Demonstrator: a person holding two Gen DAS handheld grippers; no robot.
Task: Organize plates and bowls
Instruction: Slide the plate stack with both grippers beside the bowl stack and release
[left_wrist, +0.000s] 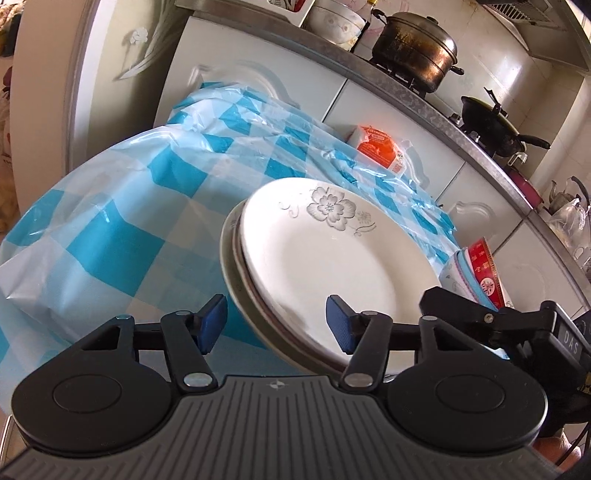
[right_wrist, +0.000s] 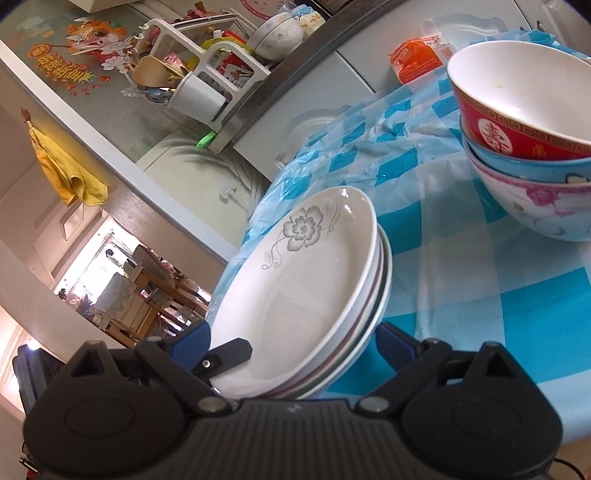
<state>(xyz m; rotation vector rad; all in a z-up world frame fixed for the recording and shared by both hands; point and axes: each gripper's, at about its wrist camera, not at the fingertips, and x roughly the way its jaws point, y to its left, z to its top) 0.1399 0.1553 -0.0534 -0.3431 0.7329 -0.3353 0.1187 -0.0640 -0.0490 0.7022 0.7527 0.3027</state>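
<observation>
The plate stack (left_wrist: 325, 266) is sitting near the front edge of the worktop (left_wrist: 110, 243), its checked plastic cover lying underneath, the flowered plate on top and wider rims showing below, which suggests sorting by size. The left gripper (left_wrist: 277, 325) is straddling the stack's near rim with jaws moderately wide and pads apparently clear, while the right gripper (right_wrist: 295, 343) is bracketing the opposite rim with jaws wide, seemingly preparing a two-sided lift. The bowl stack (right_wrist: 528, 136) is standing well apart, nested red over blue over floral.
</observation>
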